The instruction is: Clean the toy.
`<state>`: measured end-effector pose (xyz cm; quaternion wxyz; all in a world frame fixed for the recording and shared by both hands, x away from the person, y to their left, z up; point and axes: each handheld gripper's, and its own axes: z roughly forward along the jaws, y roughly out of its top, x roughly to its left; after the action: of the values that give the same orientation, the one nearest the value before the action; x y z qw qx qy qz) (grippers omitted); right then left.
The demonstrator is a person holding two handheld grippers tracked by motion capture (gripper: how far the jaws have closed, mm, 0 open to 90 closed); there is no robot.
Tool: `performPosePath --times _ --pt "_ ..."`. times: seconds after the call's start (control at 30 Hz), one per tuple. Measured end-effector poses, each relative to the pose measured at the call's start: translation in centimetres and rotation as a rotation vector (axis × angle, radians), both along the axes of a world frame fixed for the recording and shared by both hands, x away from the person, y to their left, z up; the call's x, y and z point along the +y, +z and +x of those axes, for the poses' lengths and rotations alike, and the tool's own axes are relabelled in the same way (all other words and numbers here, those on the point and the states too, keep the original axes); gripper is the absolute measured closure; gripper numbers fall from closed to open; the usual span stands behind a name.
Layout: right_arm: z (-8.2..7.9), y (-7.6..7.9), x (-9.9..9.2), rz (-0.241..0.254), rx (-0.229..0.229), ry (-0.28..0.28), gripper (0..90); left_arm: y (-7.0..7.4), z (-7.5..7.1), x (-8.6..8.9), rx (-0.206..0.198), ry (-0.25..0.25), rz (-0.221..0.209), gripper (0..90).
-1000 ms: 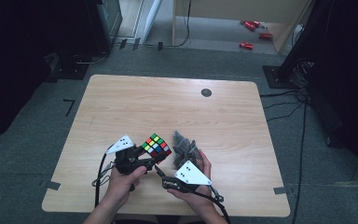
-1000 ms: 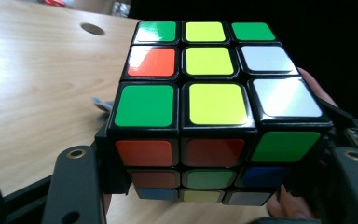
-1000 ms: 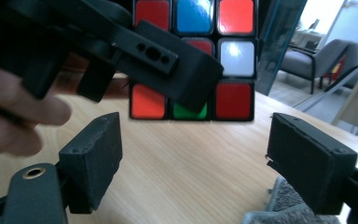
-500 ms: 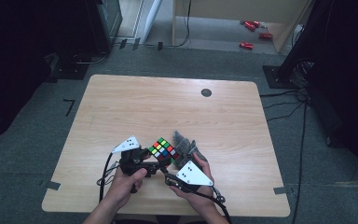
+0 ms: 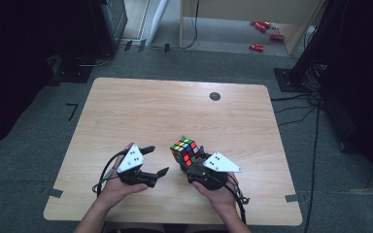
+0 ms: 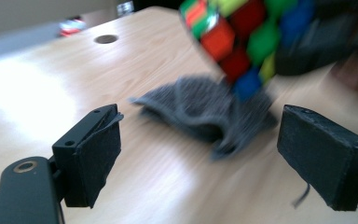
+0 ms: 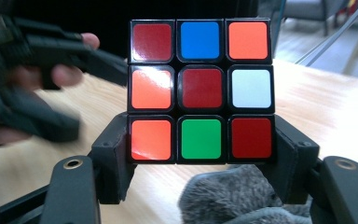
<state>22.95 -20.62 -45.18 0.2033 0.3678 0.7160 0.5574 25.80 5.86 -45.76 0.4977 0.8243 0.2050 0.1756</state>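
Near edge of a pale wooden surface (image 5: 141,109), toward its middle: a scrambled colour cube (image 5: 186,150) lifted clear of the wood and clamped in the right gripper (image 5: 193,167), the two black jaws pressing on opposite sides of the bottom layer. From the right gripper view, cube (image 7: 200,91) squarely facing the camera, upright, with red, blue and orange stickers across the top row, orange, red and white in the middle, orange, green and red along the bottom; jaws hugging only that lowest row, left and right. Just below the cube, a crumpled grey cloth (image 7: 233,196) lying on the wood, apart from the cube. Left gripper (image 5: 154,160) to the left of the cube, near it but not touching, held in a hand (image 5: 114,187) coming in from the near edge; jaws released and just been opening, nothing between them. In the left gripper view, pads spread wide with bare wood between, cloth (image 6: 205,114) beyond them, blurred cube (image 6: 235,37) hanging above the cloth at upper right. Far side of the surface, right of centre: a small dark round grommet (image 5: 215,96). On the floor beyond the far edge, a few small red objects (image 5: 262,34), too small to identify.
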Motion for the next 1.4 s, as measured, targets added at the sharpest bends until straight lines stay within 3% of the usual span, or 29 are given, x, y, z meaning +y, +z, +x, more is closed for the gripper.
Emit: performPosePath --times 0.27,0.43,0.57,0.8,0.93,1.07,1.2,1.23,1.3,1.33,1.4 --pt "-0.2 0.5 1.1 0.046 0.156 0.022 35.0 -0.9 -1.3 -1.4 -0.154 -0.046 0.047 14.1" --pt "-0.3 0.6 1.9 0.056 0.225 0.046 34.9 -1.3 -1.6 -1.7 -0.243 -0.021 0.068 14.0" --pt "-0.4 0.5 2.4 0.053 0.253 0.064 34.9 -1.5 -1.8 -1.8 -0.282 -0.037 0.079 14.7" --pt "0.0 0.4 2.2 0.110 0.327 0.102 34.9 -1.8 -2.2 -2.3 -0.327 -0.066 0.091 16.6" --pt "0.2 0.2 2.3 0.112 0.356 0.117 34.9 -1.9 -2.3 -2.3 -0.356 -0.050 0.089 25.0" --pt "0.4 0.0 2.4 0.123 0.382 0.127 34.6 -2.1 -2.2 -2.2 -0.363 -0.051 0.093 32.5" --pt "0.7 0.3 1.7 0.166 0.372 0.117 27.6 -2.0 -1.7 -1.7 -0.320 -0.030 0.085 33.5" --pt "0.8 0.6 1.1 0.187 0.362 0.108 26.1 -1.9 -1.4 -1.4 -0.290 -0.019 0.083 33.9" --pt "1.0 1.3 -0.3 0.220 0.325 0.085 25.0 -1.9 -1.0 -0.9 -0.254 0.002 0.068 33.9" --pt "1.0 1.6 -0.9 0.214 0.291 0.053 25.1 -1.9 -0.7 -0.6 -0.226 0.014 0.055 34.0" --pt "1.2 1.7 -1.9 0.159 0.182 -0.013 25.6 -1.7 -0.3 -0.1 -0.182 0.016 0.021 34.0"
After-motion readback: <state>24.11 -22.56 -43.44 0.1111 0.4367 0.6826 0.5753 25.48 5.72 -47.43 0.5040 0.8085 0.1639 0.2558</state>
